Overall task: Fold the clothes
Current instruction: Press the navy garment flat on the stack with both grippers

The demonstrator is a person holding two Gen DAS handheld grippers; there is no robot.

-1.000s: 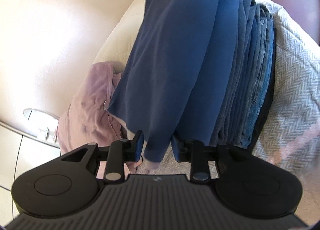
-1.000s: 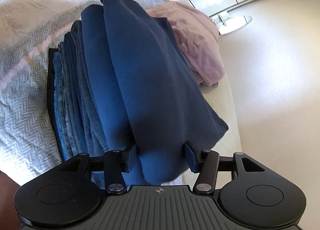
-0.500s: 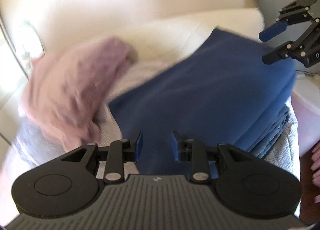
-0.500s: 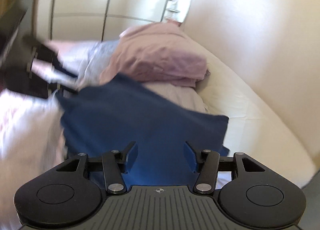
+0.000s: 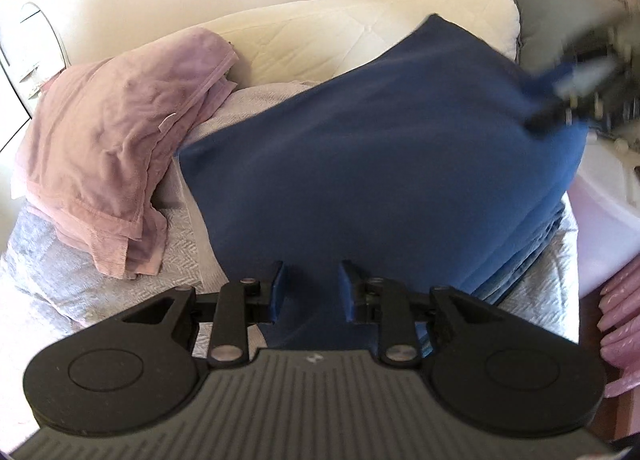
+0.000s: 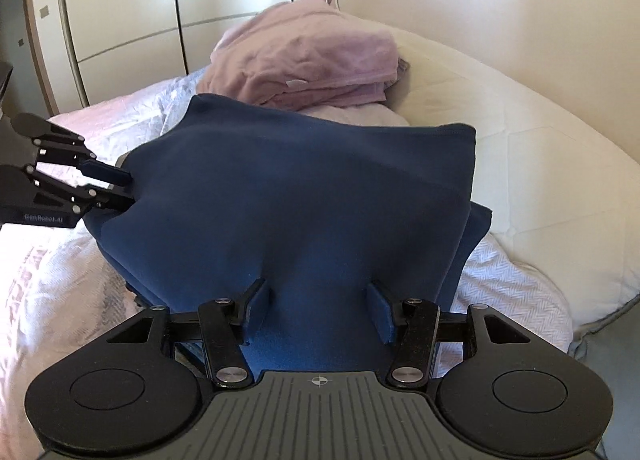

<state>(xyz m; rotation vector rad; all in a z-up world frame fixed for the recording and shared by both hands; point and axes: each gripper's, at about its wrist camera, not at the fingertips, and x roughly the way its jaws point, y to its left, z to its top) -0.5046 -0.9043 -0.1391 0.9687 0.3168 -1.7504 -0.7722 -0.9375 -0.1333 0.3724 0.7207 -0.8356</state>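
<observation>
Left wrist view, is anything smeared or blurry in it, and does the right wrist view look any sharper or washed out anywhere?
Left wrist view: the right gripper at upper right is smeared by motion blur, while the blue garment and pink garment look fairly sharp. Right wrist view: the left gripper reads crisp; the bedspread at left is washed out by bright light. Both views bend straight lines, fisheye-style.
</observation>
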